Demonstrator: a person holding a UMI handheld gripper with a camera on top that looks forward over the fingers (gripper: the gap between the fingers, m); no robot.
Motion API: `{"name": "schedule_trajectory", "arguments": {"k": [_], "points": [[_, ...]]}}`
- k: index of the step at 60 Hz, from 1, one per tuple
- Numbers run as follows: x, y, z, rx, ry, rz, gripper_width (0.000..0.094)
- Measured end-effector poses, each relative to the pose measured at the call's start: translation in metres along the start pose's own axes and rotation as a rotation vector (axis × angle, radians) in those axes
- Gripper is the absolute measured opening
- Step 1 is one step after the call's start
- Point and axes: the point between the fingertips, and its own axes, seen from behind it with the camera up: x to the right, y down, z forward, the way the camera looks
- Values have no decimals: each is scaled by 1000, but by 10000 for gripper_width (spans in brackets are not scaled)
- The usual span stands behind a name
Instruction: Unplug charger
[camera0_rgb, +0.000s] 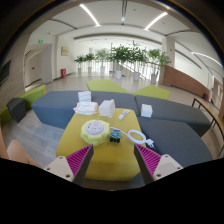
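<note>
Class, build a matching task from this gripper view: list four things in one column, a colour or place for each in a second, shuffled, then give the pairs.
Things:
1. table top
2. finger pads
3. plants
4. round coil

Descriptions:
A. green, far behind the seating
B. yellow
C. magenta, on the open gripper
D. pale, lying on the table, ahead of the fingers

Pairs: 1-B, 2-C, 3-A, 4-D
</note>
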Motion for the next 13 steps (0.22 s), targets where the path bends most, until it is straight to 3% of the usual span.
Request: {"name": "schedule_trajectory", "arguments": {"k": [8,13], "points": [[15,7,5,11,22,38,850],[14,20,8,-13,-17,61,840]]}}
